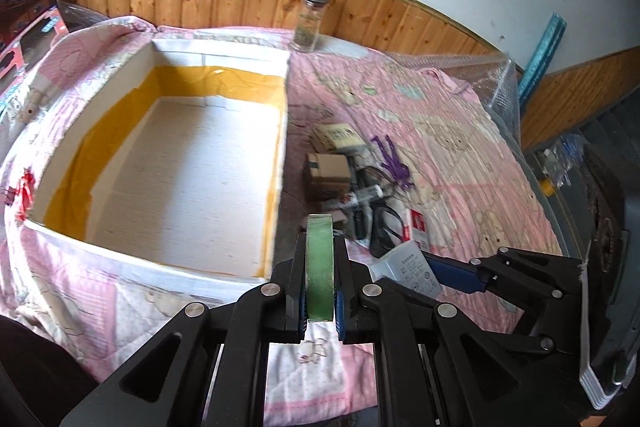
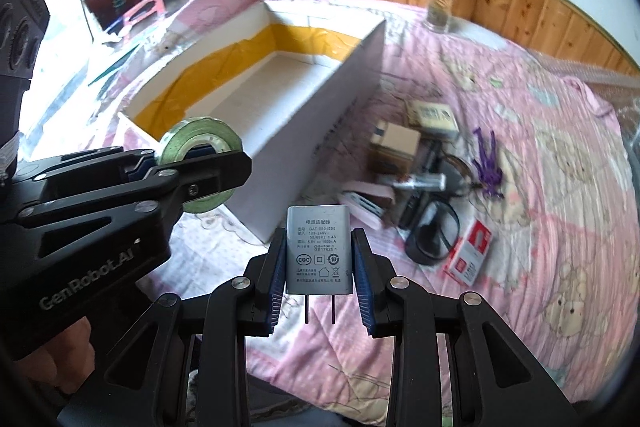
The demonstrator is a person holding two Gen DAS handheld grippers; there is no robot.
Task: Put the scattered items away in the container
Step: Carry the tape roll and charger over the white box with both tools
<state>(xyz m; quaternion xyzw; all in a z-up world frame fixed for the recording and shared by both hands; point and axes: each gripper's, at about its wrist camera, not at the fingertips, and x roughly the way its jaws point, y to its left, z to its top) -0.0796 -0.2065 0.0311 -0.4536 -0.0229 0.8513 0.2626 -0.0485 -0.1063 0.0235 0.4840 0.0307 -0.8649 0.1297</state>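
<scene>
Charger point(image 2: 319, 251) in right gripper point(image 2: 319, 281) jaws; prongs half hidden.

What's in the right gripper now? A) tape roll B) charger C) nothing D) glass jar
B: the right gripper is clamped on the grey charger, prongs pointing back toward the camera; the green tape roll sits in the left gripper.

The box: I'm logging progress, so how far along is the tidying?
Nothing is done: the box looks empty. In hand: the left gripper holds a green tape roll, the right gripper a grey power adapter. Left: the pile on the pink quilt.
</scene>
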